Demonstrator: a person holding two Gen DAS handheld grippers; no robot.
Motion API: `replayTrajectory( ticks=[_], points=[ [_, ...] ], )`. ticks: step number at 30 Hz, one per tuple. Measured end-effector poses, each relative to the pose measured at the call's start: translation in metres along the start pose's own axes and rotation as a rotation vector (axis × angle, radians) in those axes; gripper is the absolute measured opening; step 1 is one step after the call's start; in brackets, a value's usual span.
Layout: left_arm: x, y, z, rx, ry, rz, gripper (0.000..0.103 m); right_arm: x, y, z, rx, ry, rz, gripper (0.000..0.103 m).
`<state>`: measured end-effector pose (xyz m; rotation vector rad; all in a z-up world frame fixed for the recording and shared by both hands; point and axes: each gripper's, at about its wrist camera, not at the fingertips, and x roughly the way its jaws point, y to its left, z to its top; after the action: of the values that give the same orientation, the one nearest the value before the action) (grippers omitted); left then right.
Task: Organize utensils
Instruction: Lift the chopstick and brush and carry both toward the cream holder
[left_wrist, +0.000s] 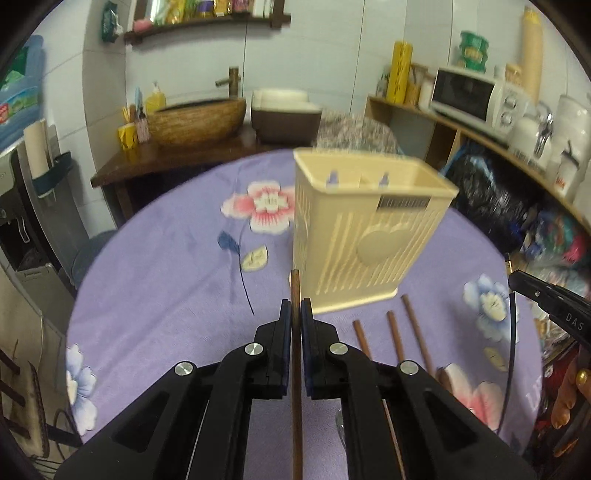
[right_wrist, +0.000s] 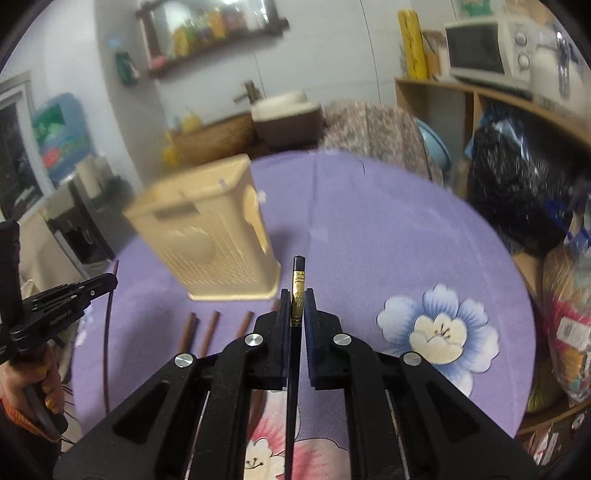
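Brown wood shows between the pads of the left gripper (left_wrist: 296, 314) in the left wrist view: it pinches a brown chopstick (left_wrist: 295, 387) that runs back along the jaws, tip poking just past them toward the cream utensil holder (left_wrist: 369, 236) standing mid-table on the purple flowered tablecloth (left_wrist: 166, 277). Three more loose chopsticks (left_wrist: 393, 332) lie just right of the jaws, near the holder's base. In the right wrist view, the right gripper (right_wrist: 296, 306) is clamped on a black chopstick with a gold band (right_wrist: 297, 291), the holder ahead to its left.
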<state>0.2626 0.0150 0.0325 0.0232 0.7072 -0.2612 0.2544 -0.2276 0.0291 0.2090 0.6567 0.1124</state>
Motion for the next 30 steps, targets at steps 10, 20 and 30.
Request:
replayTrajectory(
  ticks=[10,20,30],
  points=[
    [-0.065,0.010,0.020,0.001,-0.157,-0.007,0.007,-0.076,0.006,0.029,-0.058,-0.138,0.047,0.008],
    [-0.084,0.015,0.024,-0.009,-0.196,-0.018,0.007,-0.097,0.008,0.036,-0.069,-0.171,0.062,0.008],
    [-0.100,0.016,0.041,0.001,-0.239,-0.013,0.007,-0.105,0.017,0.057,-0.121,-0.199,0.031,0.007]
  ],
)
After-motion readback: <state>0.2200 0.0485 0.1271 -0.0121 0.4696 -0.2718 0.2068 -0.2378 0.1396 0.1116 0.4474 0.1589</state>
